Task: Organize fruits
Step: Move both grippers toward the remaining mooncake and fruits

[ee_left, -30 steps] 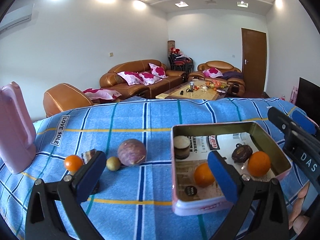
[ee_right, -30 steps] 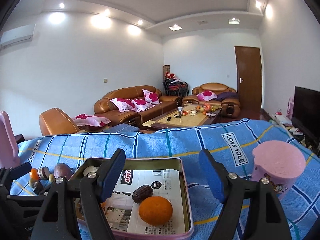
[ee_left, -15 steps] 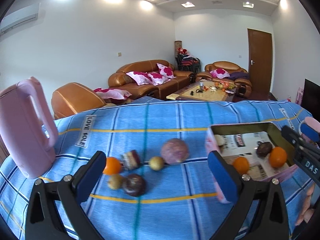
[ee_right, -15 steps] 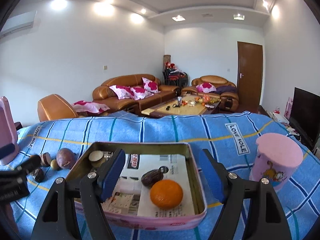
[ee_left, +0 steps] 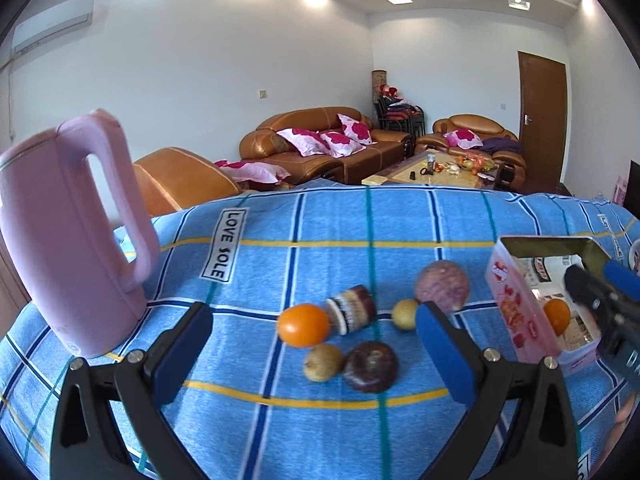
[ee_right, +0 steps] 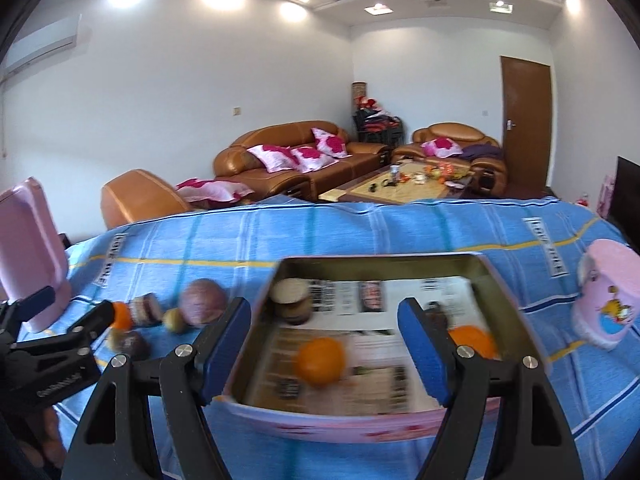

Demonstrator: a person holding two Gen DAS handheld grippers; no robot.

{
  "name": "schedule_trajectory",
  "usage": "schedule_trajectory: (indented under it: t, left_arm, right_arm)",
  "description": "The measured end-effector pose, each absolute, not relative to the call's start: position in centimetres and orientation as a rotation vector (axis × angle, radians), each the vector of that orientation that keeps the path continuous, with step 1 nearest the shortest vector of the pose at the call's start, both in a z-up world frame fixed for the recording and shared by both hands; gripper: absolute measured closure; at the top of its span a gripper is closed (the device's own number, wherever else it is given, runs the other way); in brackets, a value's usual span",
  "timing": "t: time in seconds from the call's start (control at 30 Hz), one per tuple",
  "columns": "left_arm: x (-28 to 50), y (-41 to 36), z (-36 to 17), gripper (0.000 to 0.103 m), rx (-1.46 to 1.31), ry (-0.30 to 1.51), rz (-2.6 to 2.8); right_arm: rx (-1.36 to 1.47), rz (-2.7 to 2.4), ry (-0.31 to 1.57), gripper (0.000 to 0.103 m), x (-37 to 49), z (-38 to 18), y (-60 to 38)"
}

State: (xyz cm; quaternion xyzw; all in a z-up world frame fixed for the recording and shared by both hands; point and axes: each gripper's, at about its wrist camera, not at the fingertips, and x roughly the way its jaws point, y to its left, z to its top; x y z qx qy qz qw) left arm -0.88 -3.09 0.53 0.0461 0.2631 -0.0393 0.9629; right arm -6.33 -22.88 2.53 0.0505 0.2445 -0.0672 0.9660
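Note:
On the blue checked cloth (ee_left: 280, 264) lies a cluster of fruit: an orange (ee_left: 303, 325), a big purple fruit (ee_left: 441, 286), a dark purple fruit (ee_left: 371, 366) and two small yellowish fruits (ee_left: 323, 362). My left gripper (ee_left: 314, 318) hovers open just in front of them, holding nothing. A pink tin (ee_right: 384, 258) lined with newspaper holds two oranges (ee_right: 320, 360), a dark date (ee_right: 436, 318) and a small round jar (ee_right: 290, 296). My right gripper (ee_right: 324, 340) hangs open over the tin's near side with nothing in it.
A striped round jar (ee_left: 352, 310) lies among the loose fruit. A tall pink jug (ee_left: 68, 240) stands at the left of the cloth. A pink cup (ee_right: 604, 300) sits right of the tin. Beyond the cloth's far edge are sofas and a coffee table.
Both grippers have swung left. The loose fruit now sits between my left fingers and the tin has slid to that view's right edge. My right gripper has moved left along the tin.

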Motion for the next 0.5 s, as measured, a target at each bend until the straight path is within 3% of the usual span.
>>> schedule_trajectory:
  t: [0.5]
  left_arm:
    - [2.1,2.6,-0.4,0.0,0.03,0.629,0.04]
  right_arm:
    - [0.113,-0.016,0.538,0.026,-3.6,1.9,-16.0]
